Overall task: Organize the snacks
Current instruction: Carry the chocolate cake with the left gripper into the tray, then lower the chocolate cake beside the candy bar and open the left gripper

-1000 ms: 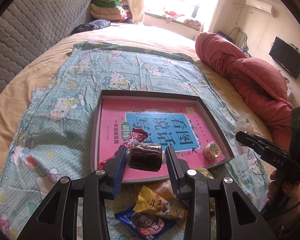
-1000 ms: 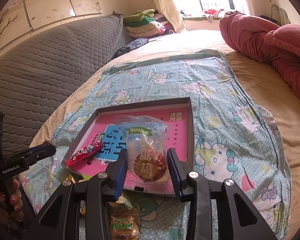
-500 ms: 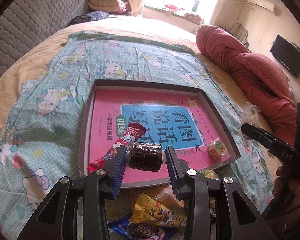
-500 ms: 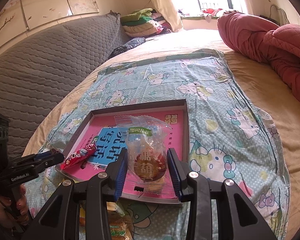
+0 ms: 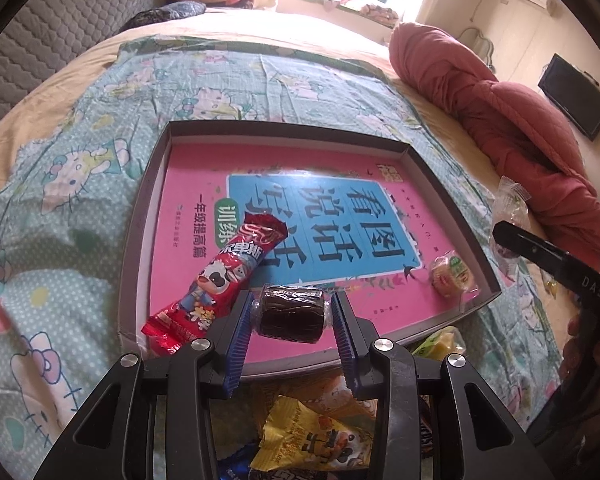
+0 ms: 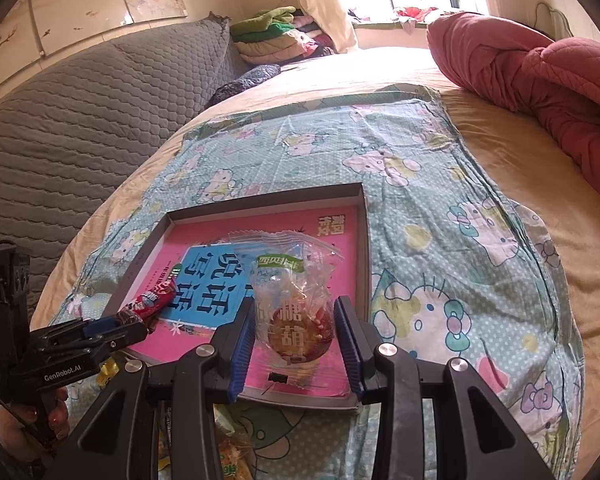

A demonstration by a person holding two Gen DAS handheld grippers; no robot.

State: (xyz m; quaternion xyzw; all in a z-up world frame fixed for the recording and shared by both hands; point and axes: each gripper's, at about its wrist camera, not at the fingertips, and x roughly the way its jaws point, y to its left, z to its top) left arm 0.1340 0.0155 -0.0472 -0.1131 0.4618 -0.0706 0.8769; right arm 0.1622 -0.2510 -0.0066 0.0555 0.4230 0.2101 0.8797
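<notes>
**Snacks held over the tray, ready to set down**

Red wrapper (image 5: 220, 280) lies at the tray's (image 5: 140, 240) left, part over the rim. Beside it, the left gripper (image 5: 292, 314) clamps a dark wrapped cake (image 5: 291, 312) low above the near edge. Lower it flat onto bare pink, clear of the red packet, then let go. Rightward, the right gripper (image 6: 294, 332) pinches a clear-bagged biscuit (image 6: 300, 332) over the tray's near right corner; place it beside the small round candy (image 5: 450, 278), not on top.

Both grippers (image 5: 288, 316) (image 6: 294, 328) are black plastic with silver screws, ribbed blue pads, and white lettering.
</notes>
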